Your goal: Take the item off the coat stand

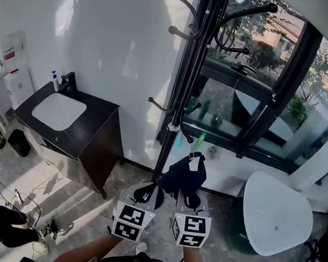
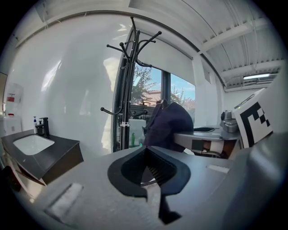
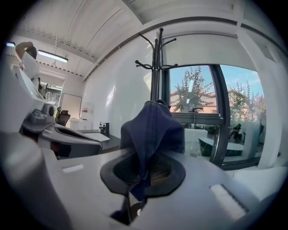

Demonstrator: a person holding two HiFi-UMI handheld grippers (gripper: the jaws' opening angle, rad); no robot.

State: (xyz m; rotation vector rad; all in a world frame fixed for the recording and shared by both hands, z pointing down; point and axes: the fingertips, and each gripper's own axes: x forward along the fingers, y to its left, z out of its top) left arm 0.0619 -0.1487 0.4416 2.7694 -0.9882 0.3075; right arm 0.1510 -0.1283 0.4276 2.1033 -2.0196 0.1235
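- While the person holds both grippers low in front of the body, the head view shows them side by side, just before the foot of the coat stand.
- Right gripper: the jaws are nearly closed and pinch a fold of the dark blue cloth. The rest of the cloth rises in a bunched peak above the jaws.
- Left gripper: the jaws are together and nothing lies between them. It does not touch the cloth.
- Dark blue cloth, head view: it sits above the right gripper and just right of the left gripper. It is below the lowest hooks of the stand, and a small white tag shows near its top edge.
- Dark blue cloth, left gripper view: it appears to the right of the stand's pole, and window shows between the two.
- Coat stand, right gripper view: the black pole and curved hooks rise behind the cloth. Whether the cloth touches the pole cannot be told from this view.
- Surroundings: a black cabinet with a white basin stands left of the stand against the white wall. A white table stands to the right, beneath the dark-framed window.
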